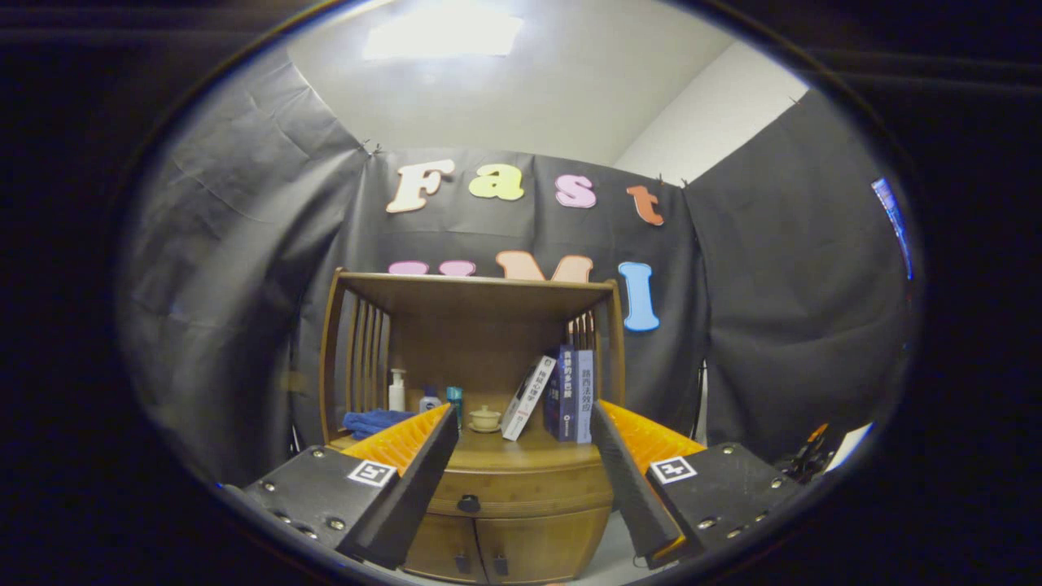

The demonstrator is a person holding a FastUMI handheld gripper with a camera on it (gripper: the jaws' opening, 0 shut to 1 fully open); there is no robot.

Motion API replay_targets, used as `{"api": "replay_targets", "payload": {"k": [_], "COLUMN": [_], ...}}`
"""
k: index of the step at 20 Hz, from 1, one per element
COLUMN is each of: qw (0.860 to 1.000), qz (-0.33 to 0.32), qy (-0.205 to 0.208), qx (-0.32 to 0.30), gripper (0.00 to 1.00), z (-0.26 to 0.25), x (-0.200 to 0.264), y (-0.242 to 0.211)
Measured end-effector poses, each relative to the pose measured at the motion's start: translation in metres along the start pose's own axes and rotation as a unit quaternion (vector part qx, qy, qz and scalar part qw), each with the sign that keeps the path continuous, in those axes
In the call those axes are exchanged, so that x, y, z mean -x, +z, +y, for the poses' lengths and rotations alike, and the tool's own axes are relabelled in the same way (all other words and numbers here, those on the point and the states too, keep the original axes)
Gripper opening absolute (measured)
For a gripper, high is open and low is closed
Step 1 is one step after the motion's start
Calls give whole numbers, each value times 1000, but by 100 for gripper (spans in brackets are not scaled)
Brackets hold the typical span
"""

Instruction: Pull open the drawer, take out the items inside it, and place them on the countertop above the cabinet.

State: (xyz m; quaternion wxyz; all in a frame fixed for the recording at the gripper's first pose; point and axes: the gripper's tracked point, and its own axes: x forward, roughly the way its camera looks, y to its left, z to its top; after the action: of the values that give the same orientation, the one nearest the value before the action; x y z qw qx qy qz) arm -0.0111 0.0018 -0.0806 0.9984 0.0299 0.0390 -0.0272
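Ahead, tongs [521,423] spread wide, empty, drawer [521,487] closed (contents hidden), knob [468,504] between them, cabinet [505,549] base cut off.

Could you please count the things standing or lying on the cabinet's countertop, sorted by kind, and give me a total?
Books: 3, one leaning, two upright
Bottles: 3, by the left slats
Cup on saucer: 1
Blue cloth: 1
Total: 8

The drawer below is shut; the gripper is open, well short of it.

Drawer knob [468,504]: lying unobstructed ahead between the spread tool [521,423] fingers. Bench [521,449]: books [562,395], cup [485,418], bottles [423,395], cloth [373,422] crowding it; front strip staying free.
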Motion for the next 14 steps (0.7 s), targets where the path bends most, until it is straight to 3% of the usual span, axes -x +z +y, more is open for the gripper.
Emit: {"api": "replay_targets", "payload": {"k": [5, 14], "qw": [1000, 997], "qz": [6, 76], "qy": [-13, -7], "qx": [-23, -14], "gripper": [97, 98], "z": [4, 45], "x": [-30, -94], "y": [-39, -157]}}
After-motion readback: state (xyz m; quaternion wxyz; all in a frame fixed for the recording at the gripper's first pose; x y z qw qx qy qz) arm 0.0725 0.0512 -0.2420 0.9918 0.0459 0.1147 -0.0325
